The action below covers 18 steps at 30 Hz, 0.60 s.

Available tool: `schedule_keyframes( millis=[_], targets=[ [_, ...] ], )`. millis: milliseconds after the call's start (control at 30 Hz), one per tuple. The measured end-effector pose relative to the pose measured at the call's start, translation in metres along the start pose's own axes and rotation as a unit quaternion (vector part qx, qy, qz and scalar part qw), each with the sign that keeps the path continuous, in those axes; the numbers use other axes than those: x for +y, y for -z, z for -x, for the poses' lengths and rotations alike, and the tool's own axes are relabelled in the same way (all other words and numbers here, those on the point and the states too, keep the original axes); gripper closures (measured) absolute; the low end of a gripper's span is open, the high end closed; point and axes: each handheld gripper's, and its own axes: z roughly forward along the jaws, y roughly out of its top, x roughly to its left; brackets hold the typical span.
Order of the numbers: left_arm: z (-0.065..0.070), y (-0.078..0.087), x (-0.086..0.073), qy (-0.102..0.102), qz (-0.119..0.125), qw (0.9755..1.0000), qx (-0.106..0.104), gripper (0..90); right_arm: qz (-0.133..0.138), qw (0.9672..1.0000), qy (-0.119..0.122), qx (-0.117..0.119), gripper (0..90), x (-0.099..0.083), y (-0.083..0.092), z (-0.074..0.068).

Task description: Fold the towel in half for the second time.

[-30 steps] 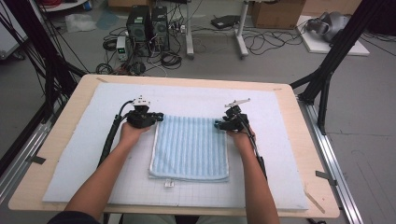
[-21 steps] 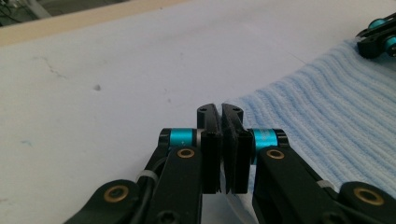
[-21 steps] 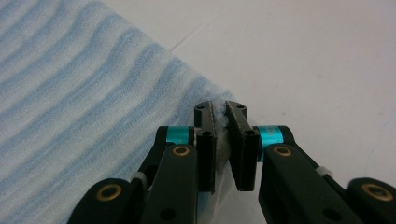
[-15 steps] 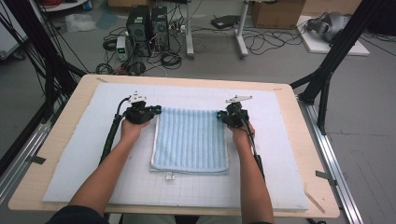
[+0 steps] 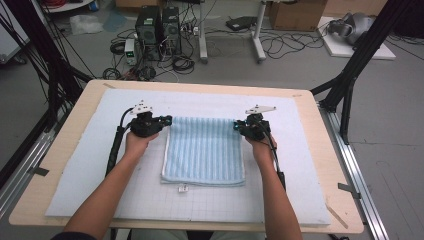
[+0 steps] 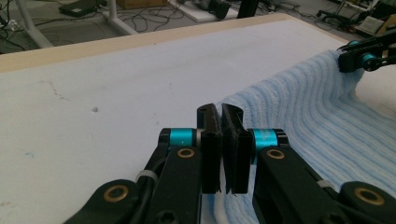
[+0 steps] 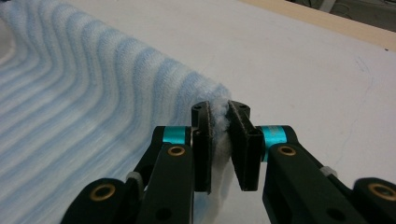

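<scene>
A light blue striped towel [image 5: 204, 150] lies flat on the white mat [image 5: 300, 170]. My left gripper [image 5: 167, 120] sits at its far left corner. In the left gripper view the jaws [image 6: 220, 112] stand shut, with the towel's edge [image 6: 317, 107] running in under them. My right gripper [image 5: 236, 127] is at the far right corner. Its jaws [image 7: 219, 109] have just closed and then eased slightly, and the pads pinch a raised fold of towel [image 7: 70, 93]. The right gripper [image 6: 364, 58] also appears far off in the left gripper view, lifting that corner.
The mat covers a wooden table [image 5: 65, 150]. A small white tag [image 5: 182, 188] lies just in front of the towel's near edge. Black frame posts [image 5: 350, 80] stand at the table's sides. Computers and cables [image 5: 157, 30] sit on the floor beyond.
The towel has slid slightly toward the far side and lies straighter. Both hands have stayed at its far corners.
</scene>
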Motion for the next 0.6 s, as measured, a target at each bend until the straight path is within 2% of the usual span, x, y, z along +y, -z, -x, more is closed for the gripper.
schedule_keyframes(
  millis=[100, 200, 267, 300, 333, 400, 600],
  targets=[
    [0.006, 0.009, -0.003, -0.002, 0.002, 1.0000, -0.009, 85.9, 0.004, 0.9999, 0.009, 0.003, 79.4, -0.003, 0.008, -0.004],
    [0.014, 0.019, -0.008, -0.009, 0.011, 0.9998, -0.013, 85.8, 0.010, 0.9999, 0.010, 0.006, 79.5, -0.009, 0.019, -0.010],
    [0.019, 0.024, -0.011, -0.012, 0.007, 0.9997, -0.018, 85.8, 0.017, 0.9998, 0.006, 0.012, 80.0, -0.015, 0.027, -0.014],
    [0.022, 0.028, -0.013, -0.015, 0.015, 0.9996, -0.016, 85.8, 0.020, 0.9997, 0.005, 0.013, 80.7, -0.019, 0.031, -0.016],
    [0.026, 0.031, -0.015, -0.014, 0.018, 0.9996, -0.018, 85.8, 0.014, 0.9997, 0.002, 0.018, 80.8, -0.020, 0.034, -0.018],
    [0.032, 0.037, -0.019, -0.017, 0.020, 0.9994, -0.021, 85.8, 0.026, 0.9995, 0.010, 0.015, 82.1, -0.026, 0.041, -0.025],
    [0.048, 0.056, -0.033, -0.019, 0.024, 0.9992, -0.028, 85.8, 0.036, 0.9990, 0.011, 0.023, 83.3, -0.042, 0.060, -0.041]
  ],
)
